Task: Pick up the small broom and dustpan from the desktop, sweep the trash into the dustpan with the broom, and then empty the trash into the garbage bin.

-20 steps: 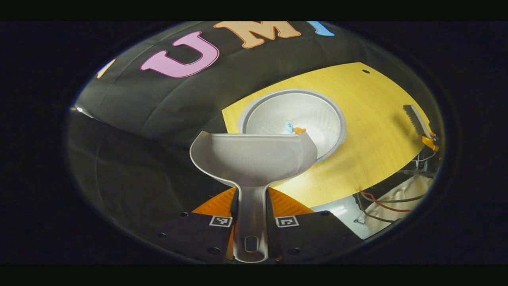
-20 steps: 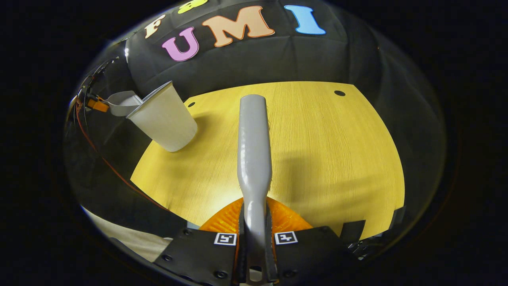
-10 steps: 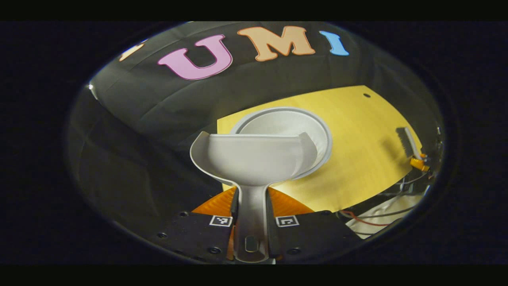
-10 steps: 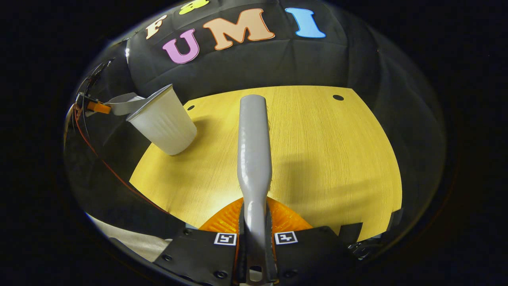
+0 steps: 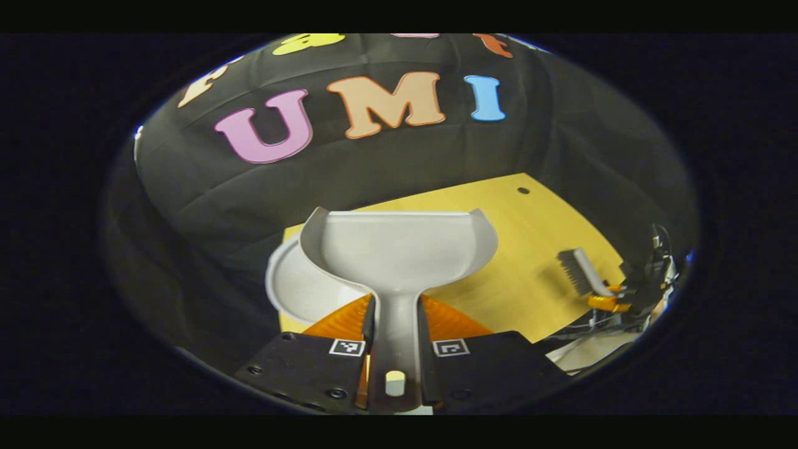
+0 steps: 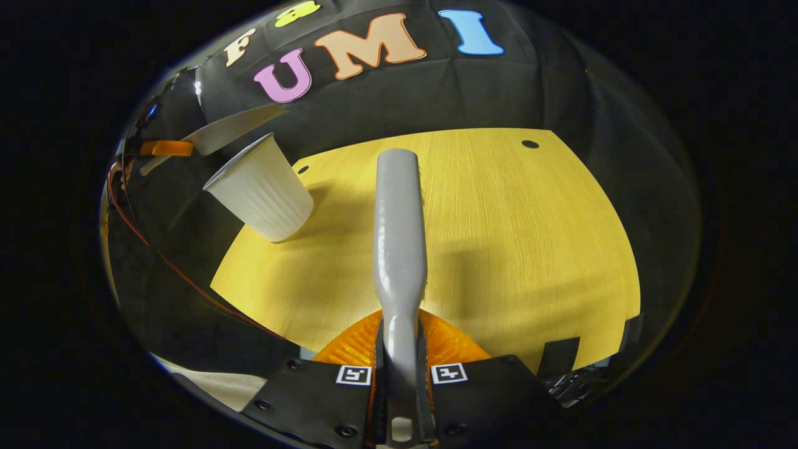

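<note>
Dustpan (image 5: 399, 249) has levelled and lifted away from the garbage bin (image 5: 299, 290), which now sits below and left of the pan; the bin's inside was visible a second ago. Left gripper (image 5: 396, 324) is clamped on the dustpan handle, pan held above the desktop (image 5: 530, 249). Right gripper (image 6: 399, 349) is clamped on the broom (image 6: 399, 218) handle, held over the desktop, well apart from the bin.

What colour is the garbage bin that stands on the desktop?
The garbage bin is white, with fine vertical ribs on its wall; it shows best in the right gripper view.
</note>
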Demonstrator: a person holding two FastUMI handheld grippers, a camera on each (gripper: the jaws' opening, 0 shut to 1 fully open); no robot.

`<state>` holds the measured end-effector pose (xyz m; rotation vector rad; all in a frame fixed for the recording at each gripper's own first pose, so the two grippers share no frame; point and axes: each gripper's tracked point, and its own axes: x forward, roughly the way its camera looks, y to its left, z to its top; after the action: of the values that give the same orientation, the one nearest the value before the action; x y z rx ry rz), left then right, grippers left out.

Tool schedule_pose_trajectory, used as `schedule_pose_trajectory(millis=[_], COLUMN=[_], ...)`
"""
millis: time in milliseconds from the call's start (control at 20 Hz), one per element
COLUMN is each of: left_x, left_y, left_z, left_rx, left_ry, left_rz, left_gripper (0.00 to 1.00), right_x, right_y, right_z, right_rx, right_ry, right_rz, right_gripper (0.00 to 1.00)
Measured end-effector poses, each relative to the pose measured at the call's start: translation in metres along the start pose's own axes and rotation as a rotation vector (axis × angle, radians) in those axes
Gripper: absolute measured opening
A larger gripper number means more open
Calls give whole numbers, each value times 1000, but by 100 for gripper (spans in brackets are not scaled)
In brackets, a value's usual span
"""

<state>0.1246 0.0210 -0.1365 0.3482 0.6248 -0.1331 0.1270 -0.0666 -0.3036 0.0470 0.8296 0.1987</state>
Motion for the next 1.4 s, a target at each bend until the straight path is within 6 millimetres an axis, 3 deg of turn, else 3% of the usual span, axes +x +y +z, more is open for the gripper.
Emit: schedule_pose_trajectory(millis=[100, 250, 400, 500, 700, 850, 1250, 1400], left_x=[24, 57, 85, 104, 130, 133, 139, 142], left_y=[-43, -96, -125, -138, -135, -132, -130, -132], left_z=[1, -18, -68, -111, -160, -170, -175, -192], left_rx=[-4, -35, -76, -135, -211, -218, -258, -268], left_ry=[-32, -61, -7, 32, 64, 90, 105, 143], left_rz=[-45, -88, -91, -72, 10, 37, 76, 66], left_gripper=[25, 26, 25, 26, 25, 25, 28, 28], right_x=[2, 7, 19, 33, 68, 97, 88, 89], right_y=[-4, -18, -34, -33, -29, -21, -19, -18], right_z=[-4, -9, -15, -17, -24, -19, -8, -12], right_rx=[2, 20, 58, 82, 91, 76, 107, 140], right_ry=[20, 48, 63, 94, 151, 179, 202, 227], right_rz=[-12, -44, -69, -56, -79, -100, -105, -102], right_gripper=[21, 21, 20, 20, 21, 21, 21, 26])
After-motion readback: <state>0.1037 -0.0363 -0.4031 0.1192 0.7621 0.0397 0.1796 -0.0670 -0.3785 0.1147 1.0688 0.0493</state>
